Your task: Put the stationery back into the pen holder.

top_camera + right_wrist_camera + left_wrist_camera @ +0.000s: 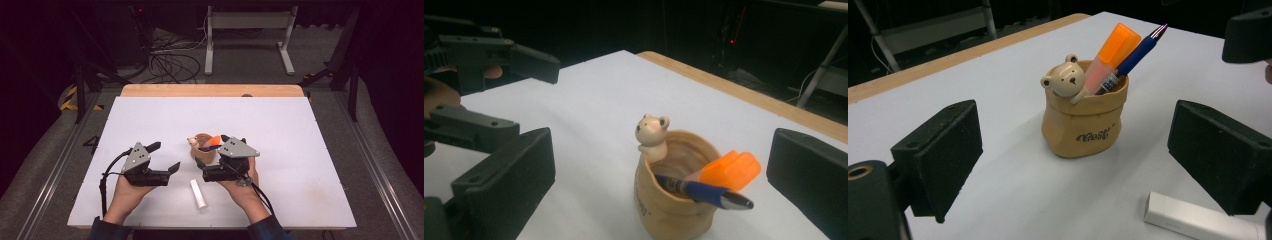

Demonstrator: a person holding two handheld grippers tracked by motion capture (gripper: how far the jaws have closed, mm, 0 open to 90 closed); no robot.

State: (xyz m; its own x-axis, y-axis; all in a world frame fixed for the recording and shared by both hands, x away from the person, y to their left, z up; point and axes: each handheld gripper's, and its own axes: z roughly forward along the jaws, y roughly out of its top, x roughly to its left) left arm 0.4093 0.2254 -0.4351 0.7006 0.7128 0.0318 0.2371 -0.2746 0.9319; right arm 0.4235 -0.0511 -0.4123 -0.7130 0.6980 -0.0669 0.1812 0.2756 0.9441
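The white table top (280,130) is lit brightly and evenly from above while the room around it sinks into near black, so the floor and the cables (170,62) behind stay dim. Shadows are soft and short: a faint grey patch spreads at the foot of the tan pen holder (1083,122) in the left gripper view. The high view looks grainy and a little soft, and in both gripper views the near black pads (506,180) blur slightly, without glare.
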